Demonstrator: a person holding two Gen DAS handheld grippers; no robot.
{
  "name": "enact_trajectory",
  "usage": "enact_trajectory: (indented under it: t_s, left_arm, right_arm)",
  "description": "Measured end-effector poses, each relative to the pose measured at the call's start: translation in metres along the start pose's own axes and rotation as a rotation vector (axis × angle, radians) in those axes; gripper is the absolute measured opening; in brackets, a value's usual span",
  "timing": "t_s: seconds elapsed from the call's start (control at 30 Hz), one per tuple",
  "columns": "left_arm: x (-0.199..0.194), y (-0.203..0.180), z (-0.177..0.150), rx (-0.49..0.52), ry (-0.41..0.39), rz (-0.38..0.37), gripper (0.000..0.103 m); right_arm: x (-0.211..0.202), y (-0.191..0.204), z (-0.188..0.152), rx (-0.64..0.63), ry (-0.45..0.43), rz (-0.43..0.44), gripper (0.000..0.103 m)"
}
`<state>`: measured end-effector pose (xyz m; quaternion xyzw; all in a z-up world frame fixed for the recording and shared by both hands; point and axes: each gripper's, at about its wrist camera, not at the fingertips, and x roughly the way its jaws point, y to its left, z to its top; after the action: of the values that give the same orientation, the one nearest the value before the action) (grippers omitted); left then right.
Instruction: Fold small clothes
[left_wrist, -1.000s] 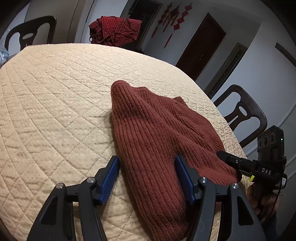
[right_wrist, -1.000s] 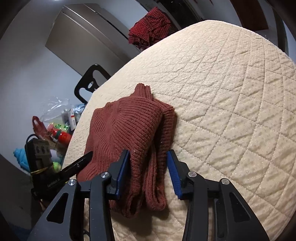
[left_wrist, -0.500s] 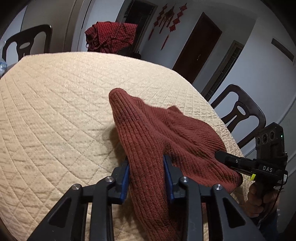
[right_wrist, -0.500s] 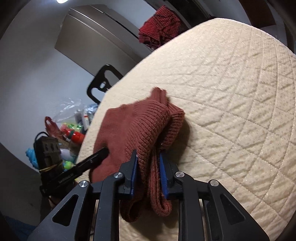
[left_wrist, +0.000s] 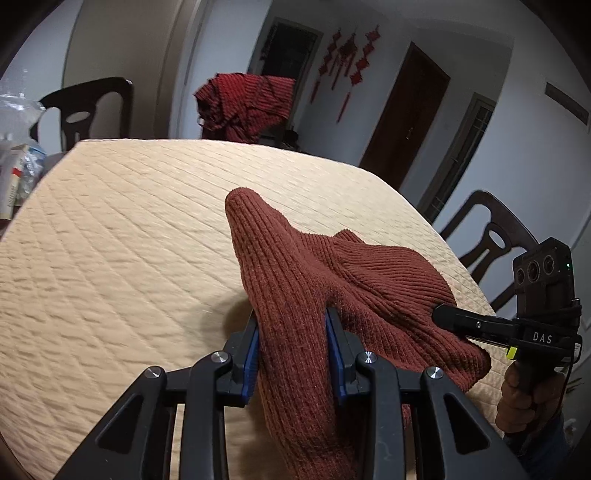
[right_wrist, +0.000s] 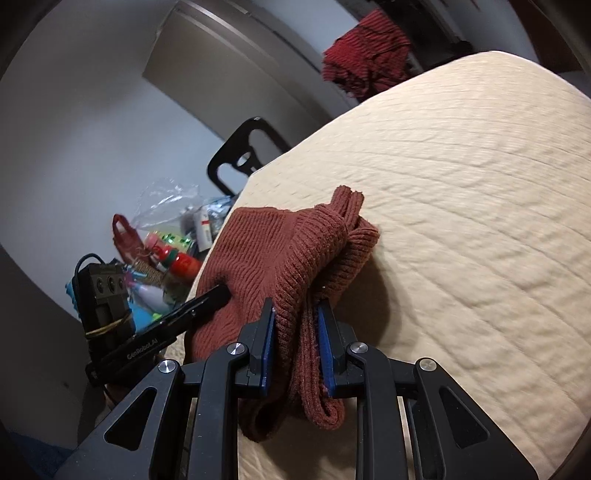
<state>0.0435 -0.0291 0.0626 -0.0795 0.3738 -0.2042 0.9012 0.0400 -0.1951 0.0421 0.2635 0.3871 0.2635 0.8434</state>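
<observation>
**Both grippers clamped on sweater hem, near edge lifted**

Since a second earlier, both sets of jaws had gone from apart to clamped. I found the left gripper (left_wrist: 292, 341) and right gripper (right_wrist: 296, 336) each pinching the rust knit sweater (left_wrist: 332, 280), which extended forward onto the quilted table (left_wrist: 110, 240). I judged it soft, light, stretchy; doubled hem corners suited gripping.

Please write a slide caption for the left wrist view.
Left gripper and right gripper pinch a rust sweater on a quilted table.
</observation>
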Motion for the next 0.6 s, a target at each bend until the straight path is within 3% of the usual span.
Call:
enact_trajectory:
  t_s: [0.4,0.6]
  left_arm:
    - [-0.020,0.105,0.041,-0.038,-0.067,0.102,0.034]
    - [-0.011,0.147,0.049,-0.049,-0.070,0.117,0.034]
  right_arm:
    - [0.105,0.061,0.033,-0.102,0.061,0.082,0.022]
    - [0.146,0.068,0.040,-0.118,0.086,0.077,0.022]
